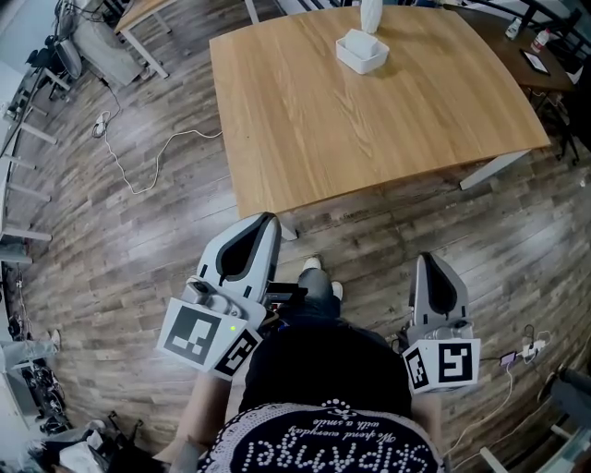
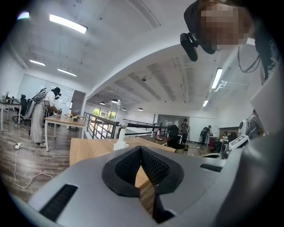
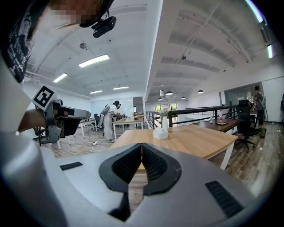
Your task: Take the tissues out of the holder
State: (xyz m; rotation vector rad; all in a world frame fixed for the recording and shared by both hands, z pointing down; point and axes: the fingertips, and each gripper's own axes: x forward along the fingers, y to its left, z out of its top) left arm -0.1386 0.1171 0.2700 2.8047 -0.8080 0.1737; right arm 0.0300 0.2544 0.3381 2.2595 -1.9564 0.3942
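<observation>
A wood-plank floor [image 1: 111, 231] fills the room, and a square wooden bench [image 1: 369, 139] stands on it in the far half of the head view. A person in a dark top [image 1: 323, 369] stands on the floor just short of the bench's near edge, with a tool in each hand.

The left tool [image 1: 268, 219] points at the bench's near left corner. In the left gripper view its jaws are pressed together at the tips with nothing between them. The right tool [image 1: 429, 260] hangs over the floor, near side of the bench and to the right. Its jaws are also pressed together and empty in the right gripper view.

The white holder [image 1: 362, 55] sits on the far part of the bench, about midway from left to right. It is well apart from both tools, far beyond their tips, and lies between them from left to right. The tissues [image 1: 360, 43] show as white inside it. A tall white piece [image 1: 370, 14] stands upright at the holder's far end; whether it is a tissue cannot be told.

A thin white cable [image 1: 157, 157] trails over the floor left of the bench.
</observation>
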